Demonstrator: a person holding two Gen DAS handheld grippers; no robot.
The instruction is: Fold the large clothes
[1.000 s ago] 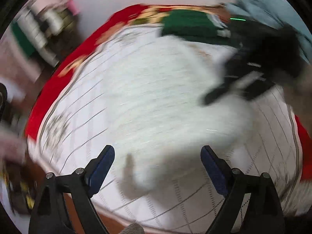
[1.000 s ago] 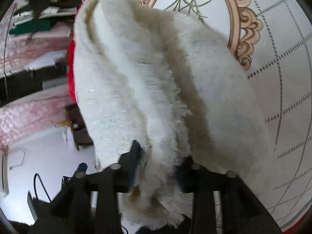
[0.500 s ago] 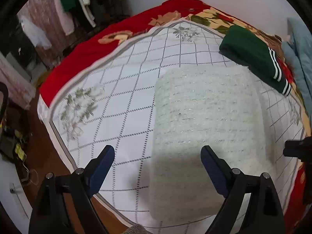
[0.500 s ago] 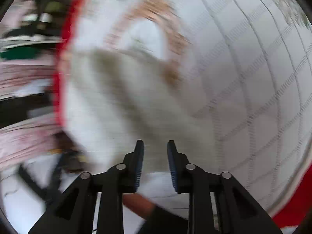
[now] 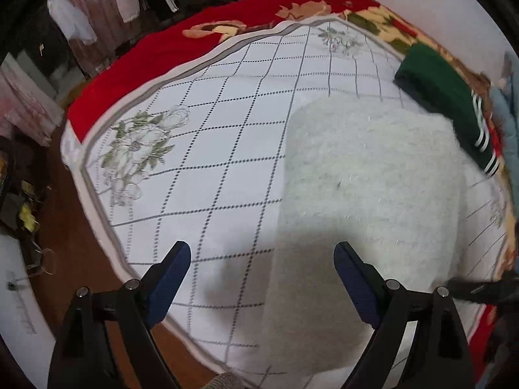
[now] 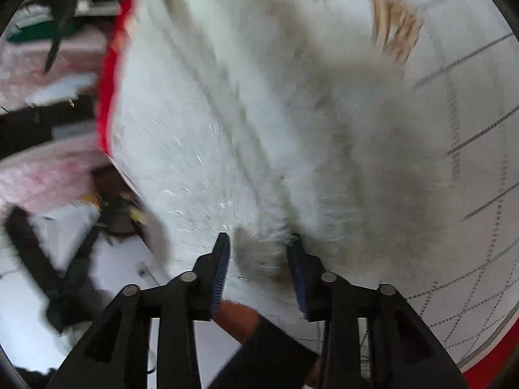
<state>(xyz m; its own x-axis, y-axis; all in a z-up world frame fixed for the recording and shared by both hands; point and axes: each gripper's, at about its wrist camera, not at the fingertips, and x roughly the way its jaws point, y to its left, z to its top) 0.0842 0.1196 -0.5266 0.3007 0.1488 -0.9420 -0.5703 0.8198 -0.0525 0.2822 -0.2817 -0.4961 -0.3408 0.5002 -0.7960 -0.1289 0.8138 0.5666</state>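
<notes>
A fluffy white knit garment (image 5: pixel 373 188) lies folded in a rough rectangle on the white checked bedspread (image 5: pixel 207 136). My left gripper (image 5: pixel 262 272) is open and empty, held above the garment's near left edge. In the right wrist view the same white garment (image 6: pixel 246 123) fills the frame, blurred by motion. My right gripper (image 6: pixel 259 259) has its jaws partly apart with a tuft of the garment's edge between them; whether they pinch it is unclear.
A folded dark green garment with white stripes (image 5: pixel 444 97) lies at the bed's far right, beside light blue fabric (image 5: pixel 509 123). A red floral blanket (image 5: pixel 168 48) lies under the bedspread. Clothes hang at the far left, clutter sits on the floor (image 5: pixel 19 207).
The right gripper, shut and clear of the garment half a second ago, has opened partly and moved onto its edge. The left gripper has stayed open and drawn slightly nearer to the garment.
</notes>
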